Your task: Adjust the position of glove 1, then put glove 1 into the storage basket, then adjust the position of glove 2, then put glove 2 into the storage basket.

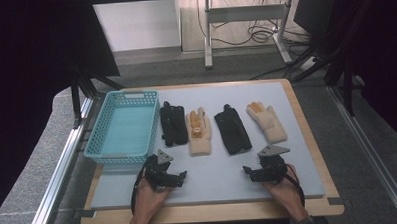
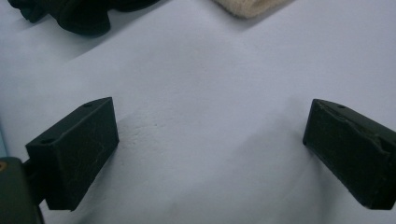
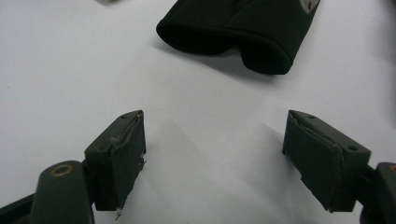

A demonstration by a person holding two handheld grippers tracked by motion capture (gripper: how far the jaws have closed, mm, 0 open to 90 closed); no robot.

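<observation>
Gloves: two black (image 1: 173, 124) (image 1: 232, 131), two cream (image 1: 198, 132) (image 1: 267, 121); one basket (image 1: 100, 128).

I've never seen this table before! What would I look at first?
Probably the row of four gloves lying flat across the middle of the grey mat: a black glove, a fuzzy cream glove with orange fingertips, another black glove and a second cream glove. At their left sits an empty light-blue plastic basket, and nearer the person the left gripper and right gripper wait, jaws open.
</observation>
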